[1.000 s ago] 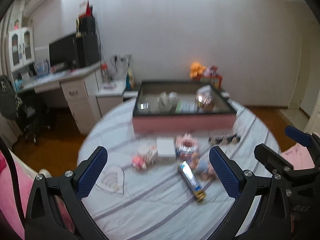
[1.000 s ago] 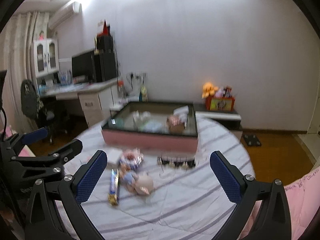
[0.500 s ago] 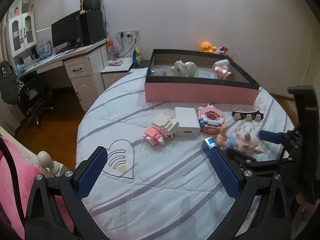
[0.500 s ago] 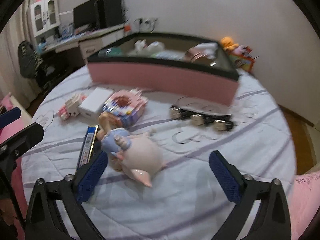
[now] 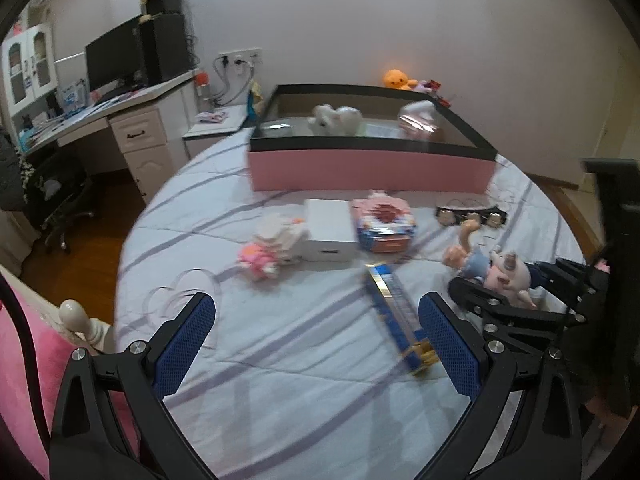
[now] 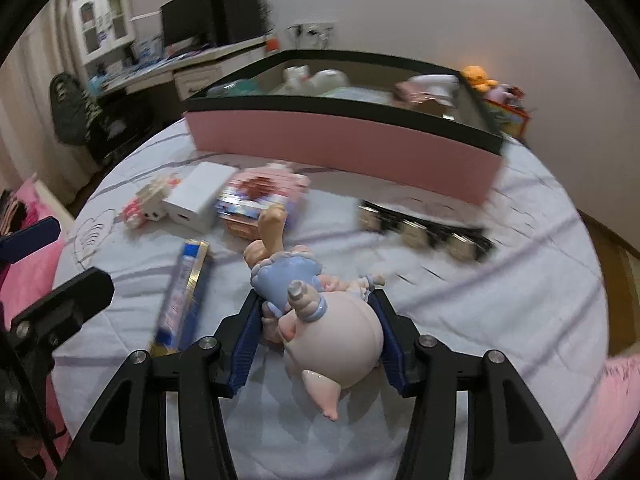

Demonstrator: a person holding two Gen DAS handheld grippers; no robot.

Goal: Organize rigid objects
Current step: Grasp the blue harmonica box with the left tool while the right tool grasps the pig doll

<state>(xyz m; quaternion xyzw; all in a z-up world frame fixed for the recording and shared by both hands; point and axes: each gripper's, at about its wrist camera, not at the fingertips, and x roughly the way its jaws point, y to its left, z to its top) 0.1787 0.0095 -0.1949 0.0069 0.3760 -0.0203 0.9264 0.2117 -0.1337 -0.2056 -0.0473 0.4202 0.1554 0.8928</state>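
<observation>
A pink pig-like figurine in a blue dress (image 6: 320,320) lies on the striped bed sheet, and my right gripper (image 6: 316,308) is shut on it, both blue pads pressed to its sides. In the left wrist view the same figurine (image 5: 504,276) sits between the right gripper's black fingers. My left gripper (image 5: 316,312) hangs open over the sheet with nothing between its pads; a long blue and gold box (image 5: 394,312) lies just inside its right finger. A pink storage box with a black rim (image 5: 368,164) stands at the far side of the bed and holds several toys.
Between the grippers and the storage box lie a white box (image 5: 328,228), a pink block house (image 5: 382,222), a pink and white block figure (image 5: 272,246) and a black strip with square pieces (image 5: 470,216). A desk (image 5: 132,136) and chair stand left; a bedpost knob (image 5: 72,312) is near left.
The right gripper dropped to the bed and its jaws closed from wide open onto the figurine. The left gripper sank lower and now looks over the blue box.
</observation>
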